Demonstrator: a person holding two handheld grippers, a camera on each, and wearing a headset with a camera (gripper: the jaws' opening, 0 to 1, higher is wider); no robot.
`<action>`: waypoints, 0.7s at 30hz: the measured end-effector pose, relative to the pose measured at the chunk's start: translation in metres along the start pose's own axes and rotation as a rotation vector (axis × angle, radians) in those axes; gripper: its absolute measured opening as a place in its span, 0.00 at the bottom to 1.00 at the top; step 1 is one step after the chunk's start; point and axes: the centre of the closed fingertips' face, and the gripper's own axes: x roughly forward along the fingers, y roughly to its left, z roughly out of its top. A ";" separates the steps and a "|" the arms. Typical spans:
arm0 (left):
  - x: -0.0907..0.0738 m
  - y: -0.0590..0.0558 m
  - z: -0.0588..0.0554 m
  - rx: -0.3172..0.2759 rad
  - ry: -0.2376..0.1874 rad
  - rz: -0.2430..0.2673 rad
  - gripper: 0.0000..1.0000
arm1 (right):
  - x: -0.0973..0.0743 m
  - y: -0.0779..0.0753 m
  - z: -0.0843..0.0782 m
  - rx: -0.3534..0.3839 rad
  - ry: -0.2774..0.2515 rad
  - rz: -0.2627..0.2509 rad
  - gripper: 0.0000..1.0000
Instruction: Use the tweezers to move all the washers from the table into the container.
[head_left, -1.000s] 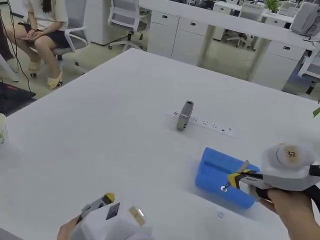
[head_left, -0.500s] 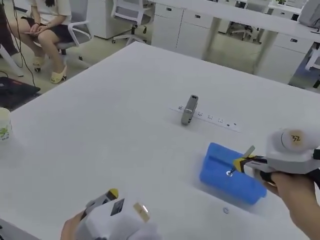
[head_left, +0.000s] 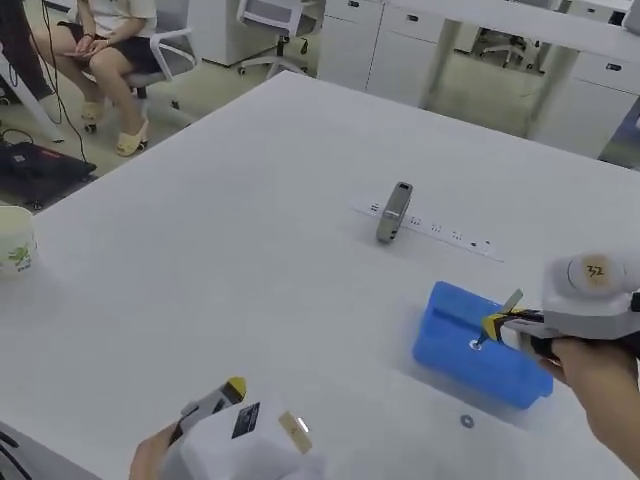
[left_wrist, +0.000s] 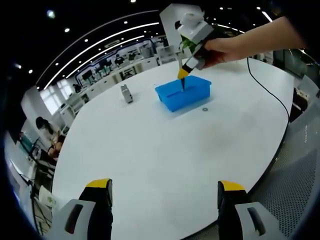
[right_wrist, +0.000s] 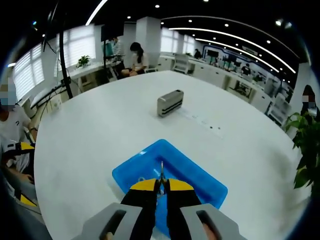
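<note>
Tweezers (head_left: 484, 338), pinched between the closed jaws of the right gripper (head_left: 498, 326), have carried a washer (head_left: 475, 345) from the near wall of the blue container (head_left: 500, 378) to over its interior within the last second. Release looks due next. Left gripper (left_wrist: 162, 192) hangs spread and empty; one more washer (head_left: 467, 421) lies on the table (head_left: 250, 250) just beside the container.

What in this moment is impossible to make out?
- Right gripper view: whether the metal tweezers grip anything. Their tips are too small to read, and the right gripper's tongs cover the lower part.
- Right gripper view: what lies in the blue plastic container. The tongs hide its near part.
- Head view: the left gripper is cut off by the bottom edge.
</note>
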 end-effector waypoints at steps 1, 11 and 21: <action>0.000 0.000 0.000 0.001 0.002 0.000 0.88 | 0.002 -0.001 -0.001 -0.002 0.004 -0.002 0.02; 0.001 -0.002 -0.001 0.002 0.009 -0.011 0.89 | 0.015 -0.008 -0.009 0.025 0.017 -0.015 0.02; 0.002 -0.004 -0.003 0.003 0.017 -0.020 0.88 | 0.021 -0.011 -0.017 0.050 0.032 -0.020 0.03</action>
